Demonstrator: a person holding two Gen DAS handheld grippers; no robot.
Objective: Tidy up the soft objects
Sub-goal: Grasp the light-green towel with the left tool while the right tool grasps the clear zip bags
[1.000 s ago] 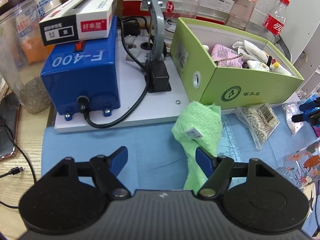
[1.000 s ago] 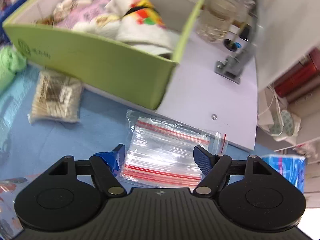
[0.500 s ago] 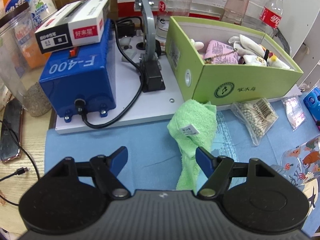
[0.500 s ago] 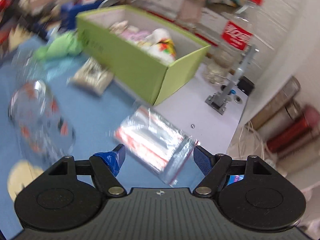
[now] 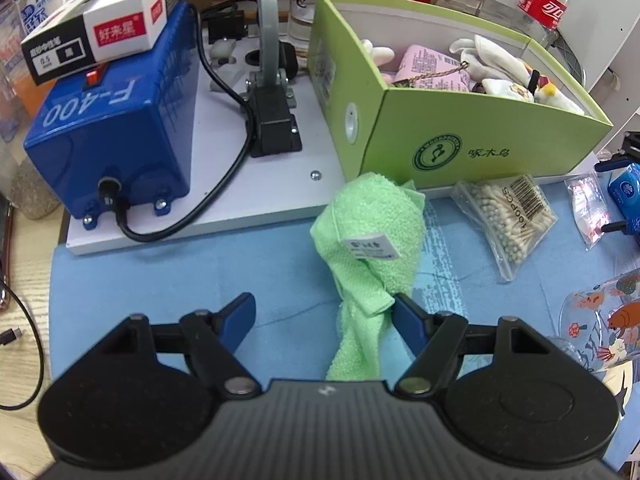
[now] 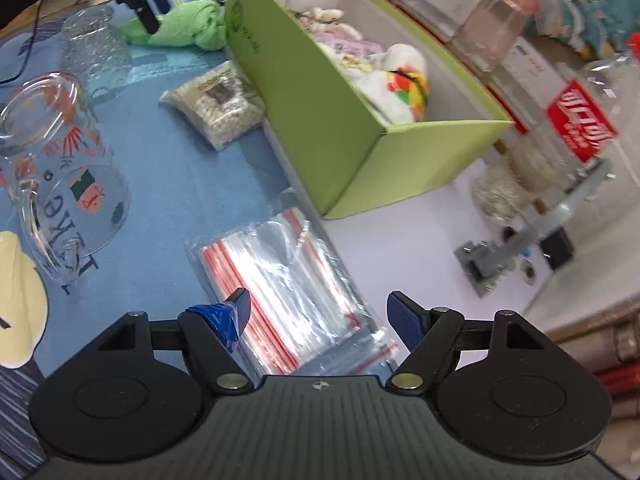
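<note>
A crumpled green towel [image 5: 368, 240] with a white tag lies on the blue mat, in front of the green box [image 5: 480, 148]. The box holds plush toys [image 5: 500, 64] and a pink packet. My left gripper [image 5: 322, 306] stands open over the towel's near end, which lies just inside the right finger. My right gripper [image 6: 318, 304] is open above a pack of clear zip bags [image 6: 288, 280], with the pads apart from it. The right wrist view also shows the box [image 6: 320, 120], a white plush [image 6: 396, 80], the towel [image 6: 188, 26] and the left gripper [image 6: 144, 4] by it.
A blue machine [image 5: 112, 128] on a white base sits left of the box, with its black cable trailing forward. A bag of cotton swabs [image 5: 508, 216], a printed glass mug [image 6: 52, 152], a second glass [image 6: 96, 48] and a blue packet [image 5: 624, 188] lie on the mat. Bottles and jars stand behind.
The left gripper has come closer to the towel, whose near end now lies between its fingers. The right gripper has rolled and swung, so its view is tilted and takes in the mug and mat.
</note>
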